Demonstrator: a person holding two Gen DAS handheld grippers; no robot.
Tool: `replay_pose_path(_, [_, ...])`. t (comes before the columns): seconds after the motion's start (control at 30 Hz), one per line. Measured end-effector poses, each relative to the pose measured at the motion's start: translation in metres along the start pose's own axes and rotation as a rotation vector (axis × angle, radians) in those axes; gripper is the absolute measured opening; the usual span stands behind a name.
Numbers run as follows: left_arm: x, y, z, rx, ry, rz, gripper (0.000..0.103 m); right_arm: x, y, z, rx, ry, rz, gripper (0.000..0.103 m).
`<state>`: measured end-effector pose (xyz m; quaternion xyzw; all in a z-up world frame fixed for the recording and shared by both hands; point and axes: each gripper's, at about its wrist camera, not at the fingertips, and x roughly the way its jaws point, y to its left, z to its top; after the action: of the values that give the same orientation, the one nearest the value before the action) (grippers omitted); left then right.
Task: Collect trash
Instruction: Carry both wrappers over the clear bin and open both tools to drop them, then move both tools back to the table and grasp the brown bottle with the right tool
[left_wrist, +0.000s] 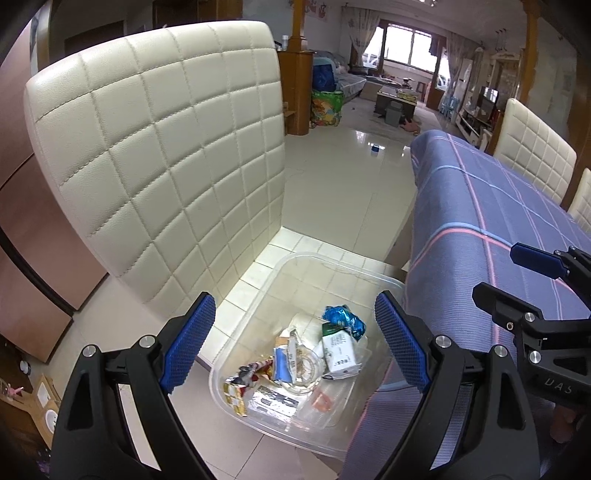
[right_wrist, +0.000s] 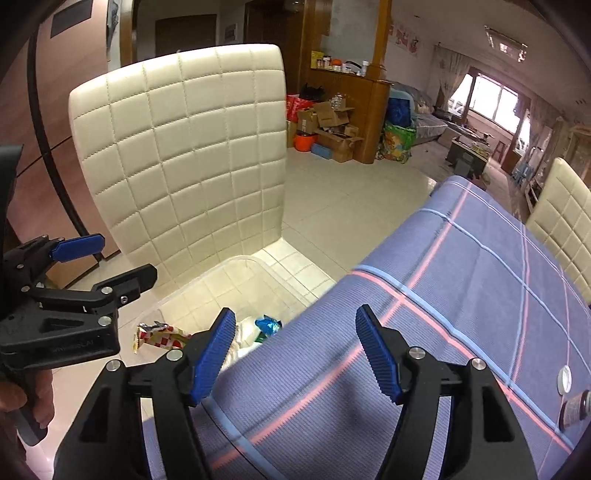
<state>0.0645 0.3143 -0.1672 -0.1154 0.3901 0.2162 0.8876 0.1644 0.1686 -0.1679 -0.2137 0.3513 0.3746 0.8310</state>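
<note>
A clear plastic bin (left_wrist: 373, 275) stands on the seat of a cream chair and holds several pieces of trash: a blue foil wrapper (left_wrist: 345, 319), a white carton (left_wrist: 340, 352) and a red checked wrapper (right_wrist: 159, 336). My left gripper (left_wrist: 295, 306) hangs open above the bin with nothing between its blue pads. My right gripper (right_wrist: 295, 321) is open too and empty. It hovers over the table's cloth edge, just right of the bin. Each gripper shows in the other's view: the right gripper (left_wrist: 498, 273) and the left gripper (right_wrist: 125, 256).
The cream quilted chair back (left_wrist: 155, 155) rises behind the bin. A table under a purple plaid cloth (right_wrist: 461, 295) fills the right side; a white cap (right_wrist: 564, 380) and a brown bottle (right_wrist: 574, 410) sit on it. More cream chairs (left_wrist: 532, 151) stand beyond, and tiled floor (left_wrist: 343, 184).
</note>
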Motion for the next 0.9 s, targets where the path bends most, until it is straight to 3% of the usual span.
replay_pose_path(0.4, [-0.022, -0.046, 0.007, 0.085, -0.035, -0.03, 0.087, -0.027, -0.04, -0.016, 0.092, -0.012, -0.036, 0.066])
replay_pose_path(0.73, [-0.04, -0.074, 0.006, 0.115, -0.059, -0.032, 0.095, -0.061, -0.052, -0.031, 0.111, -0.046, -0.051, 0.066])
replay_pose_path(0.9, [-0.051, -0.088, 0.004, 0.132, -0.066, -0.037, 0.098, -0.077, -0.067, -0.044, 0.163, -0.058, -0.063, 0.072])
